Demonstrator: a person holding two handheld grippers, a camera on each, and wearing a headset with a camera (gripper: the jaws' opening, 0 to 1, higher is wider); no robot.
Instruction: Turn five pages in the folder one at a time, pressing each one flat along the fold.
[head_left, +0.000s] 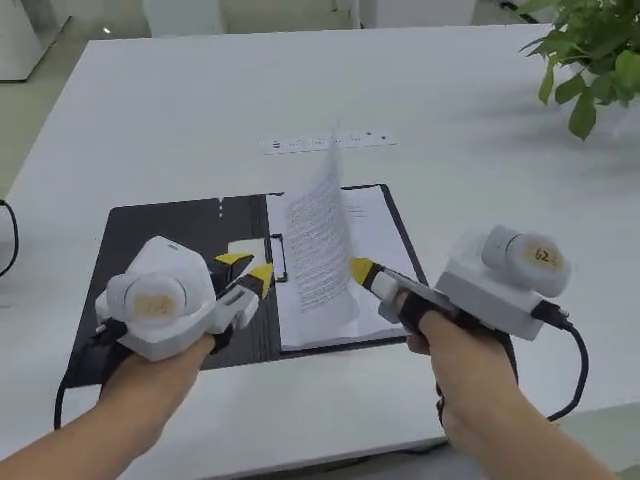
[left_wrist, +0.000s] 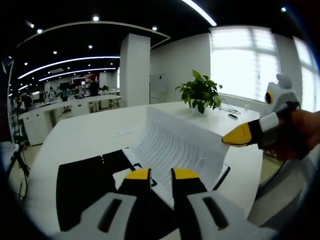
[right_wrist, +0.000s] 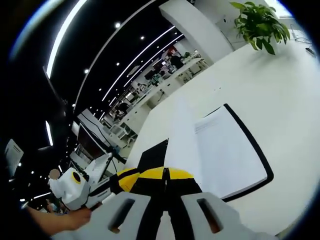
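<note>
Our right gripper (head_left: 361, 269) pinches the near edge of the white printed page (head_left: 318, 235), upright over the black open folder (head_left: 160, 225); left gripper (head_left: 250, 267) hovers empty, jaws narrowly apart, by the fold. We fear that shallow pinch slipping, page flopping back

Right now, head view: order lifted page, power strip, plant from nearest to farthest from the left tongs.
1. Lifted page, just right of the left tongs, above the folder.
2. Power strip, behind the folder.
3. Plant, far right corner.
</note>
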